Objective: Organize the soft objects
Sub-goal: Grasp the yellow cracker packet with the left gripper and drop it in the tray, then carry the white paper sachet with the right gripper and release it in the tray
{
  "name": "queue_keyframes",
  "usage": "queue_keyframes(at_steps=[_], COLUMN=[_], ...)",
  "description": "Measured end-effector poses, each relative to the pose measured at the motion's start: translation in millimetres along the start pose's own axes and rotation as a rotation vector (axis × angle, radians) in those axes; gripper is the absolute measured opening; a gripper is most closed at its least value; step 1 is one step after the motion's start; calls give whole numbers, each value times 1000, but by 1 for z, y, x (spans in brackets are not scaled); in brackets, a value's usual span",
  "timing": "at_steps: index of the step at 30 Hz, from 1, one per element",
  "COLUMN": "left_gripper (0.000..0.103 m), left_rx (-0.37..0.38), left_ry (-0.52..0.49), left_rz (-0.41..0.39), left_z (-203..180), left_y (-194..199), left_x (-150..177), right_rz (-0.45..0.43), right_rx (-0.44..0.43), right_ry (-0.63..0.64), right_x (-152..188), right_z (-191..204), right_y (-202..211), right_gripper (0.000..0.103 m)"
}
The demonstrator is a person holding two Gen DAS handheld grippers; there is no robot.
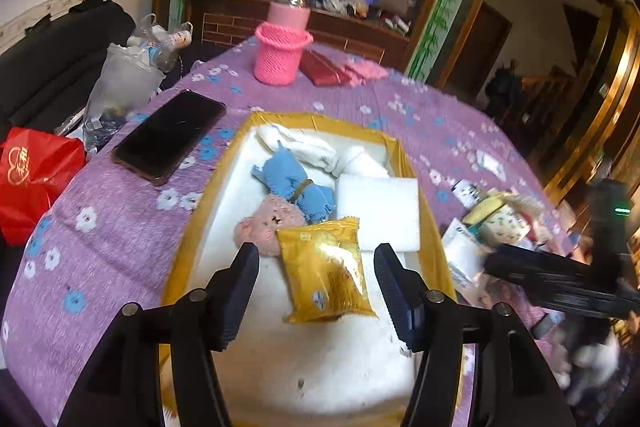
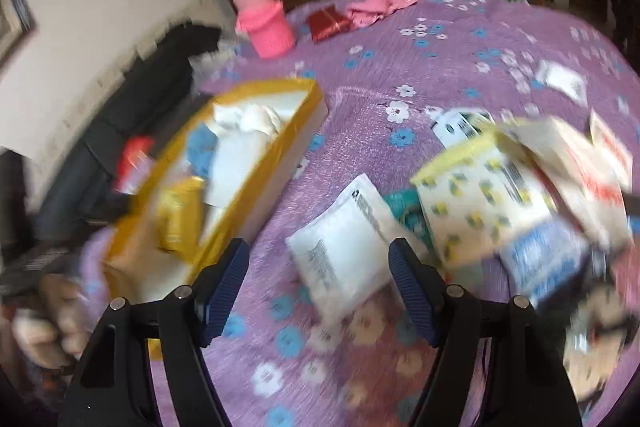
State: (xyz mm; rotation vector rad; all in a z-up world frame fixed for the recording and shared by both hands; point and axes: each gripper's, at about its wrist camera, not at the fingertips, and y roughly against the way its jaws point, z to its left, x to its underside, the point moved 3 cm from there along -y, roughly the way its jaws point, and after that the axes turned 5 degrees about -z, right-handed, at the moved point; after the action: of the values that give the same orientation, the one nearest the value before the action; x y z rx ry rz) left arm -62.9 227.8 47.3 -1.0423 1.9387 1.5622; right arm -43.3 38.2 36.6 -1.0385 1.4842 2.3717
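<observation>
A white foam box with a yellow taped rim (image 1: pixel 420 187) (image 2: pixel 280 131) sits on the purple flowered cloth. In it lie a yellow packet (image 1: pixel 326 271) (image 2: pixel 180 215), a pink plush (image 1: pixel 264 223), a blue cloth toy (image 1: pixel 296 187), white cloth (image 1: pixel 304 147) and a white foam block (image 1: pixel 378 211). My left gripper (image 1: pixel 316 291) is open and empty just above the yellow packet. My right gripper (image 2: pixel 320 283) is open and empty over a white packet (image 2: pixel 340 247), to the right of the box. Beside it lie tissue packs (image 2: pixel 472 195), blurred.
A black phone (image 1: pixel 168 135) lies left of the box. A pink basket (image 1: pixel 282 53) (image 2: pixel 266 27), a red wallet (image 1: pixel 320 67) and pink cloth (image 1: pixel 366 71) sit at the far side. A plastic bag (image 1: pixel 120 87) and a red bag (image 1: pixel 32 179) are off the left edge.
</observation>
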Motion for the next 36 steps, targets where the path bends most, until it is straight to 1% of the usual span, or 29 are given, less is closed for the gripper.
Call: queue_keyframes(at_steps=[3,5,10,12,13,14,15,17,18,19,20,22,23,24,26,30,36], left_gripper=[67,67,67,67,67,67,67,67,67,67,67,67,67,67,67,67,67], left_rx=[22,14,10,12,16,21,23,28,31,30,26,22,20,17,14,16,14], left_ry=[40,45,46,49,51,52,52,50,47,44,43,52,61,70,84,91,97], left_rz=[-37,-50,-54,-58,-58,-57,-55,-50,-50,-52,-54,-54,-54,-53,-50,-49,-59], left_z=[10,15,24,25,25,25,25,24,23,22,22,24,26,28,30,31,35], left_y=[20,27,34,36,36,36,36,37,38,39,41,42,43,42,42,44,50], left_x=[5,6,12,15,16,17,18,21,23,24,25,27,28,28,29,33,35], right_rz=[57,92,111,124,125,133,141,167,181,191,196,166,156,136,116,84,-29], right_rx=[71,119,201,207,207,199,183,152,139,130,123,128,125,110,91,78,51], right_ry=[101,171,302,347,354,350,346,358,356,350,330,317,293,257,220,200,181], right_x=[-6,-5,2,5,4,3,2,2,4,5,6,7,7,7,8,12,0], right_z=[9,13,22,26,26,23,20,19,21,22,21,21,18,14,10,13,28], right_y=[-26,-40,-54,-56,-56,-57,-58,-58,-56,-54,-50,-40,-35,-27,-17,-3,34], right_gripper=[72,72,72,79,81,85,87,87,79,64,59,36,27,20,16,13,12])
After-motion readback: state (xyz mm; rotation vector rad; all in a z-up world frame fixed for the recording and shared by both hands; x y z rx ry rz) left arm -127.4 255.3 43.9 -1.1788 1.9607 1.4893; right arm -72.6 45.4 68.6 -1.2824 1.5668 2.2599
